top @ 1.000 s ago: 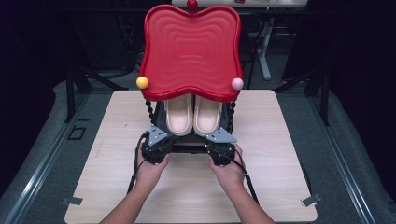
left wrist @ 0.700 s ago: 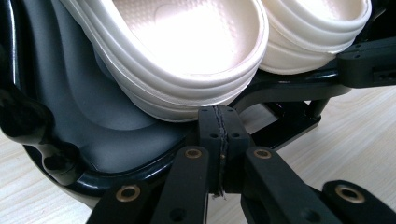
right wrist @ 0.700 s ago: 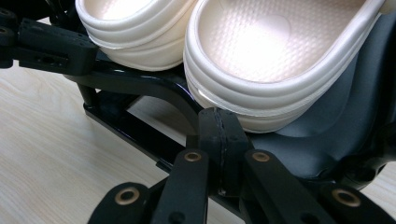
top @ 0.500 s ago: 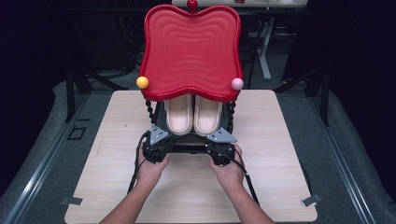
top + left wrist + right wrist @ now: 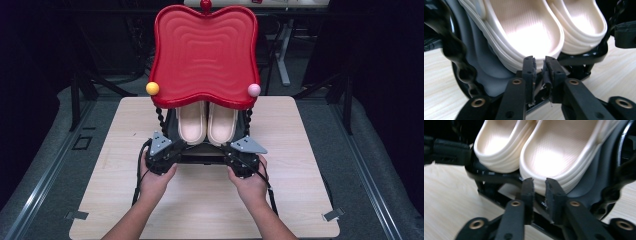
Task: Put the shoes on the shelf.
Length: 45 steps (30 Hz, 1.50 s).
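Item: black rack [image 5: 202, 159] with a raised red scalloped lid [image 5: 204, 52], standing at the middle of the tabletop [image 5: 310, 150], its back toward the far edge. Contents: a pair of cream slippers [image 5: 206, 122] lying side by side on the rack's sloped shelf, heels toward the near edge. Left gripper [image 5: 539, 65]: jaws almost closed, a thin gap between them, tips at the rack's front rail just beneath the heel of the left slipper [image 5: 524, 32]; whether they pinch the rail cannot be told. Right gripper [image 5: 539, 187]: the same posture under the heel of the right slipper [image 5: 559, 150], grasp equally uncertain. Both hands sit at the rack's near corners in the high view, left gripper [image 5: 161, 150], right gripper [image 5: 243, 154]. Hazards, as judged: uneven pull or lift by the two sides would twist the rack and slide the slippers off the shelf; a thin rail may slip from narrow pads; the tall lid makes the rack top-heavy, so a sharp tug toward the near edge could tip it; jaws may snag a slipper heel.
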{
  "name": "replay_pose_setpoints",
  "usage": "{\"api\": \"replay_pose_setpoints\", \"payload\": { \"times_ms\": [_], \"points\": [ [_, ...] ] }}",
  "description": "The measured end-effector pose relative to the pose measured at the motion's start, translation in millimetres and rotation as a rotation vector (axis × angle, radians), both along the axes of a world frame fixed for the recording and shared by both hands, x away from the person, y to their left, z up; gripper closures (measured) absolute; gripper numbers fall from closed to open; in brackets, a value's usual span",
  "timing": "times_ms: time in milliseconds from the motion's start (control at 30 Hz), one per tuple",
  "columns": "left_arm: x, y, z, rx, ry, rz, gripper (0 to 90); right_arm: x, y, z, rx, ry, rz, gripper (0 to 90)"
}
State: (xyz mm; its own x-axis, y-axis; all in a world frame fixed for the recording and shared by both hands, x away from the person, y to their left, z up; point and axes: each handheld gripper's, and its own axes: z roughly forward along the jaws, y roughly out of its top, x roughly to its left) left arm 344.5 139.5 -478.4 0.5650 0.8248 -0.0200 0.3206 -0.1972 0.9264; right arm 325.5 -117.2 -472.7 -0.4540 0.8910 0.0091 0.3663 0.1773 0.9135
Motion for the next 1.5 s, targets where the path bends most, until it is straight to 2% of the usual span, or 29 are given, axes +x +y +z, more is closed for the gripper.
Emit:
{"api": "replay_pose_setpoints", "payload": {
  "times_ms": [33, 67, 133, 167, 200, 233, 300, 333, 500, 533, 800, 933, 967, 1067, 1200, 1333, 1400, 1500],
  "points": [
    [1.1, 0.7, 3.3, -0.007, -0.003, 0.015, 71.6, 1.5, -2.5, 4.3, 0.016, -0.009, -0.010, 69.0],
    [1.1, 0.7, 3.3, -0.007, -0.003, 0.015, 69.4, 1.5, -2.5, 4.3, 0.016, -0.009, -0.010, 69.0],
    [3.1, 2.2, 6.2, -0.022, -0.007, 0.017, 63.6, 5.3, -5.7, 9.3, 0.046, -0.021, -0.029, 62.9],
    [4.5, 2.4, 7.1, -0.038, -0.007, 0.019, 63.6, 5.3, -5.7, 9.3, 0.046, -0.021, -0.029, 62.9],
    [7.3, 2.7, 8.6, -0.046, -0.008, 0.025, 59.7, 8.5, -8.0, 10.8, 0.084, -0.026, -0.035, 60.0],
    [7.3, 2.7, 8.6, -0.046, -0.008, 0.025, 57.6, 8.5, -8.0, 10.8, 0.084, -0.026, -0.035, 60.0],
    [10.1, 2.2, 8.5, -0.060, -0.017, 0.029, 54.0, 13.0, -9.4, 11.4, 0.125, -0.015, -0.047, 58.1],
    [11.6, 1.2, 7.9, -0.070, -0.017, 0.035, 52.8, 14.3, -9.5, 11.3, 0.128, -0.011, -0.049, 57.8],
    [17.2, -1.3, 4.5, -0.062, -0.015, 0.060, 50.6, 19.6, -7.1, 8.8, 0.145, -0.003, -0.063, 55.3],
    [19.5, -1.6, 3.0, -0.066, -0.003, 0.066, 49.9, 22.2, -6.1, 6.9, 0.142, 0.003, -0.074, 54.5],
    [25.8, -5.0, -3.3, -0.080, -0.004, 0.081, 48.8, 29.6, -6.3, -1.8, 0.133, 0.026, -0.107, 52.1],
    [27.8, -6.4, -4.8, -0.068, -0.015, 0.089, 48.8, 31.6, -6.9, -2.9, 0.139, 0.030, -0.118, 53.8],
    [28.3, -6.5, -5.0, -0.065, -0.018, 0.091, 49.3, 32.6, -6.4, -3.4, 0.153, 0.032, -0.110, 54.8],
    [29.0, -5.5, -4.9, -0.051, -0.024, 0.094, 50.7, 33.3, -6.0, -3.4, 0.147, 0.030, -0.111, 55.7],
    [31.7, -3.2, -4.8, -0.043, -0.040, 0.100, 58.1, 37.0, -6.5, -4.4, 0.158, 0.021, -0.111, 58.2],
    [32.8, -3.4, -5.1, -0.031, -0.054, 0.103, 58.5, 37.6, -6.3, -4.1, 0.160, 0.026, -0.115, 58.3],
    [33.7, -3.7, -5.1, -0.035, -0.055, 0.107, 59.1, 37.7, -5.7, -2.8, 0.149, 0.030, -0.114, 58.3],
    [34.3, -3.9, -2.8, -0.014, -0.045, 0.100, 59.4, 38.0, -4.7, -1.1, 0.141, 0.040, -0.121, 58.3]
  ]
}}
